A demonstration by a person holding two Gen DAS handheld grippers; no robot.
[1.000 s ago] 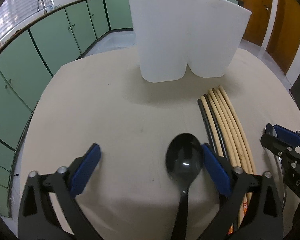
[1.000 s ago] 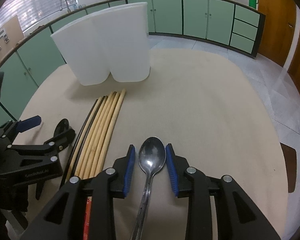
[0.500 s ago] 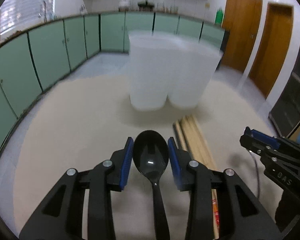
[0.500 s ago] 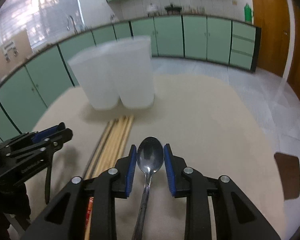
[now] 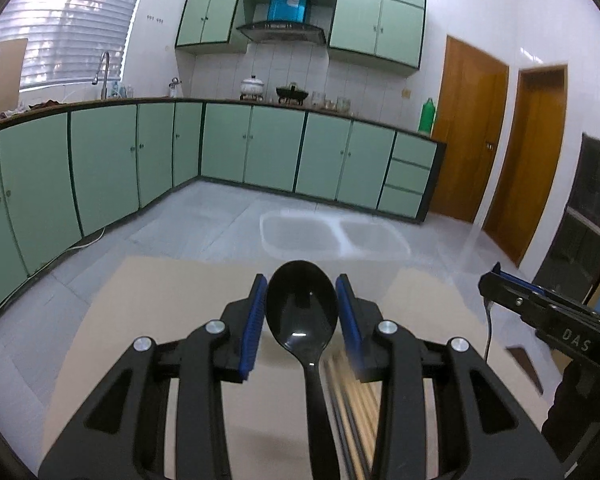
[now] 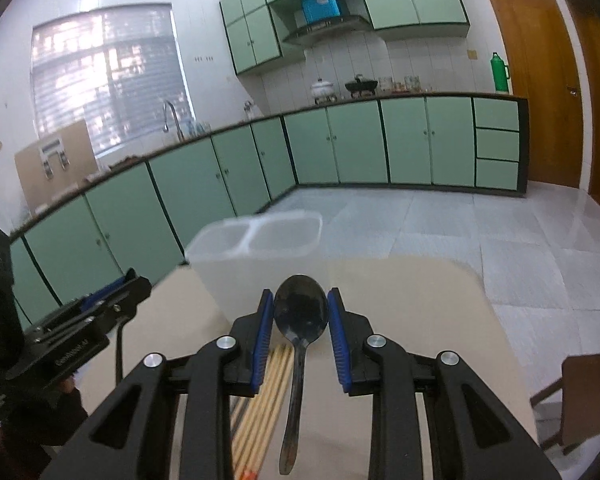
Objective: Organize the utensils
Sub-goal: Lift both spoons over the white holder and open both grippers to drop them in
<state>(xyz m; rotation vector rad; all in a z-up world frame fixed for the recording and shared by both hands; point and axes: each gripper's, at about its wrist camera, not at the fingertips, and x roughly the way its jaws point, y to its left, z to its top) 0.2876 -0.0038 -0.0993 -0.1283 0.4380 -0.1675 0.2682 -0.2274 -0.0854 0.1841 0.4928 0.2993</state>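
container (image 6: pixel 256 256) ahead, chopsticks (image 6: pixel 260 396) below

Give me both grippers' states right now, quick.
Left gripper: shut on the glossy black plastic spoon.
Right gripper: shut on the dull grey metal spoon.

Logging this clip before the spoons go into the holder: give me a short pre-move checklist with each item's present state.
1. Left hand-held gripper shut on black spoon: ok.
2. Right hand-held gripper shut on metal spoon: ok.
3. Both spoons lifted off the table: ok.
4. White two-compartment holder ahead, both openings showing: ok.
5. Compartments free of other utensils: cannot tell, blurred.
6. Chopsticks lying on the table, below the held spoons: ok.
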